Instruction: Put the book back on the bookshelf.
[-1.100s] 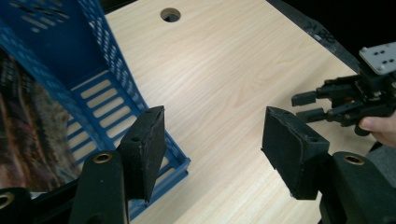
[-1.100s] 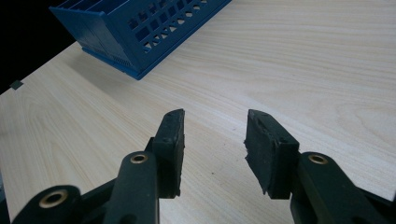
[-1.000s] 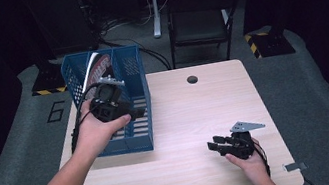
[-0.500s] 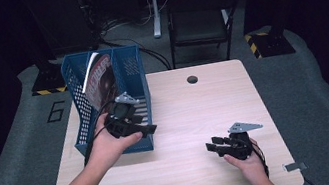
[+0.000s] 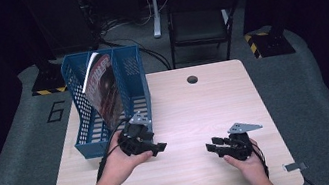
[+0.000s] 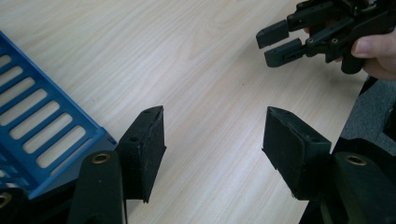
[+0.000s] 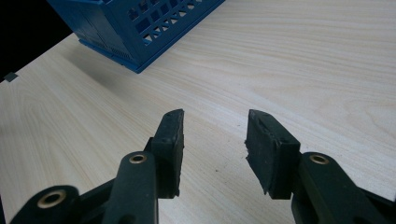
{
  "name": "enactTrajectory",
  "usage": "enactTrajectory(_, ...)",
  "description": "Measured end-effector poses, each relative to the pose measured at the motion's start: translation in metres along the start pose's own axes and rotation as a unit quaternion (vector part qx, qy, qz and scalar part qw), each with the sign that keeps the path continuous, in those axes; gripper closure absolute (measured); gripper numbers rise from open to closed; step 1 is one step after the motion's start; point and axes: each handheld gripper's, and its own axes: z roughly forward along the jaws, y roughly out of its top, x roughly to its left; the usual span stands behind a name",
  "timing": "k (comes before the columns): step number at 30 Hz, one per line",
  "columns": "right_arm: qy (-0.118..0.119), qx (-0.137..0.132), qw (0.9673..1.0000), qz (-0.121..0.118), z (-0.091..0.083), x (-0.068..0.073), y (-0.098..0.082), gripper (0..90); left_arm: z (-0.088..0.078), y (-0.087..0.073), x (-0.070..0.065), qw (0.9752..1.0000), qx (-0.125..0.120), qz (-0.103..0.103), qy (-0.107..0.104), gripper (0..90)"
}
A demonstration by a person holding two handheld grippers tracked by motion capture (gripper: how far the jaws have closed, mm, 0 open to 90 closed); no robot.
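- Surface (image 5: 175,106): a light wood-grain top with a small dark round hole (image 5: 192,78) near its far edge. It carries the file rack on the left side; both hands work over its near half.
- File rack (image 5: 129,73): blue, slotted walls, standing upright on the left part of the surface with its compartments open at the top. In the right gripper view its lower corner (image 7: 135,28) sits on the wood well beyond the jaws; in the left gripper view a slotted wall (image 6: 42,135) lies just beside the left jaw.
- Magazine (image 5: 104,90): stands tilted inside the rack, its upper edge leaning out above the rim toward the left — dark red cover facing the camera. It touches neither gripper.
- Left gripper (image 5: 154,147): held in the person's left hand (image 5: 118,163) just in front of the rack's near end, low over the surface. Jaws stand wide apart with nothing between them; bare wood shows in the gap (image 6: 215,154).
- Right gripper (image 5: 213,145): held in the right hand (image 5: 245,160) on the near right of the surface, well apart from the rack, pointing toward the left gripper. Jaws parted and empty — bare wood between the pads (image 7: 215,144). A grey three-cornered plate (image 5: 244,127) sits on top of it.
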Motion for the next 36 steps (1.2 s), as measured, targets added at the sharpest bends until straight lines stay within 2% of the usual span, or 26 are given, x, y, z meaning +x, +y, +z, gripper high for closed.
enactTrajectory(3,-0.001,-0.001,1.0000,-0.002,0.001,0.000,0.000,56.2,0.007,-0.008,-0.003,1.0000,0.001,0.006,0.003,38.8)
enactTrajectory(6,0.000,0.002,1.0000,-0.001,0.001,0.001,-0.001,55.9,0.013,-0.016,-0.004,0.9999,0.002,0.008,-0.010,38.8)
enactTrajectory(10,-0.002,0.004,1.0000,-0.004,0.001,0.001,-0.001,55.8,0.021,-0.027,-0.006,0.9996,-0.013,-0.008,-0.023,38.8)
enactTrajectory(16,-0.001,0.005,1.0000,-0.001,0.003,0.001,-0.001,55.8,0.031,-0.044,-0.004,0.9995,-0.010,-0.011,-0.028,38.8)
enactTrajectory(24,-0.001,0.008,1.0000,0.002,0.003,0.003,-0.001,55.7,0.046,-0.067,-0.008,0.9999,0.003,0.009,-0.010,38.8)
enactTrajectory(28,-0.001,0.007,1.0000,-0.004,0.004,0.002,-0.001,55.8,0.055,-0.078,-0.007,0.9999,0.002,0.005,-0.012,38.8)
enactTrajectory(36,-0.002,0.009,1.0000,-0.001,0.005,0.002,-0.002,55.8,0.068,-0.097,-0.003,0.9999,-0.001,-0.009,-0.015,38.8)
